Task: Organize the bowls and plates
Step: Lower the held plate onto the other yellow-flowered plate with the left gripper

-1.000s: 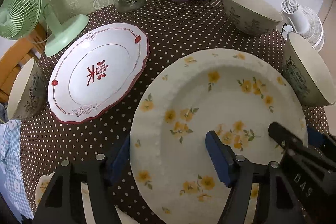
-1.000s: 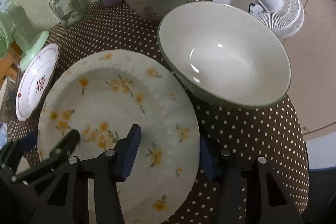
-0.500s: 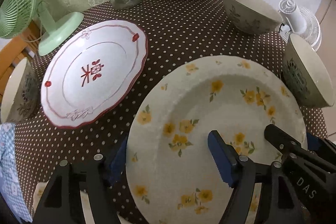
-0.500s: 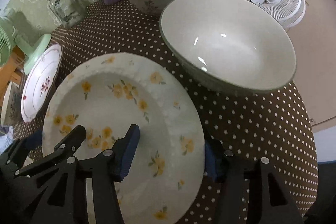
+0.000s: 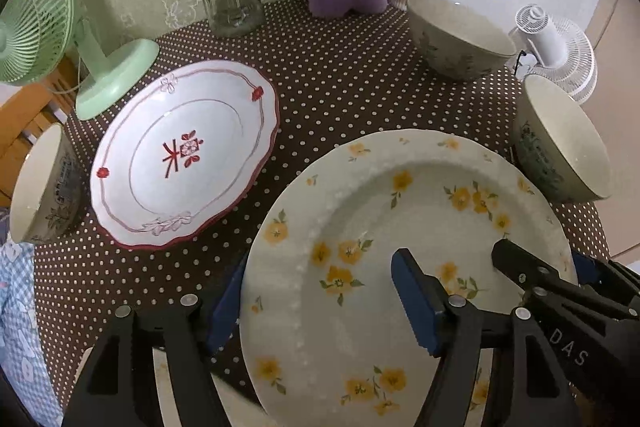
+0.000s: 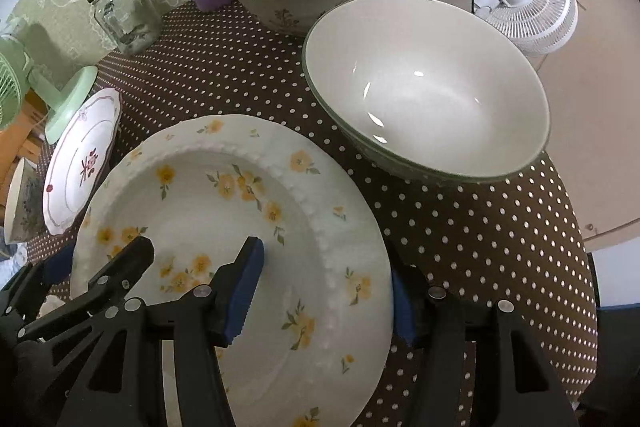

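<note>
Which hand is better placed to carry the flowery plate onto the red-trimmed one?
Left, probably: the left fingers, just closing, straddle the flowery plate beside the red-trimmed plate. The right fingers, just opened wider, straddle its rim by the big bowl.

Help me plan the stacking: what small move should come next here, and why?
Probably close both grippers onto the flowered plate: the left gripper and right gripper each straddle an opposite rim with pads apart from it, the left's jaws having just narrowed, the right's widened.
</note>
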The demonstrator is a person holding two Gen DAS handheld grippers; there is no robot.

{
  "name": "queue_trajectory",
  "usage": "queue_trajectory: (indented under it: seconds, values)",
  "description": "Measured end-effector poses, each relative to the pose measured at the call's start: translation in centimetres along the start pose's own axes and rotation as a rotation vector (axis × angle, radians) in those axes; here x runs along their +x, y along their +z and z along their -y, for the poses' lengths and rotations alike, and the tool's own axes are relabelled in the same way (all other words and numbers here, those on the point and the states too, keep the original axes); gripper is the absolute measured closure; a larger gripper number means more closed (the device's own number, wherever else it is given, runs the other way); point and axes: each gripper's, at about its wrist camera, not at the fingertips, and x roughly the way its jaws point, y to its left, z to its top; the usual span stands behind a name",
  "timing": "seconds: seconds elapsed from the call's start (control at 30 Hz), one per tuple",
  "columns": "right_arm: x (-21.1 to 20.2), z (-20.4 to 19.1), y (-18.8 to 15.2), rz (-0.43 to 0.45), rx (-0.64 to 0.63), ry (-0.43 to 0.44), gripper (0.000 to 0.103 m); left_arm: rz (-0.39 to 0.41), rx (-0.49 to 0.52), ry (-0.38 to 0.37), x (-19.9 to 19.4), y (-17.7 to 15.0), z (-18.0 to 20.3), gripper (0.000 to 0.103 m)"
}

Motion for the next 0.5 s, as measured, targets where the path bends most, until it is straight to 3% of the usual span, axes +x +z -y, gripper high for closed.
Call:
queue_trajectory:
  seconds: [0.5]
  values:
    - [-4.6,-3.9,-4.3,0.038,-0.075,0.026,0.042,0.041,-0.066,0.02,-4.5,-3.7,-3.8,0.032]
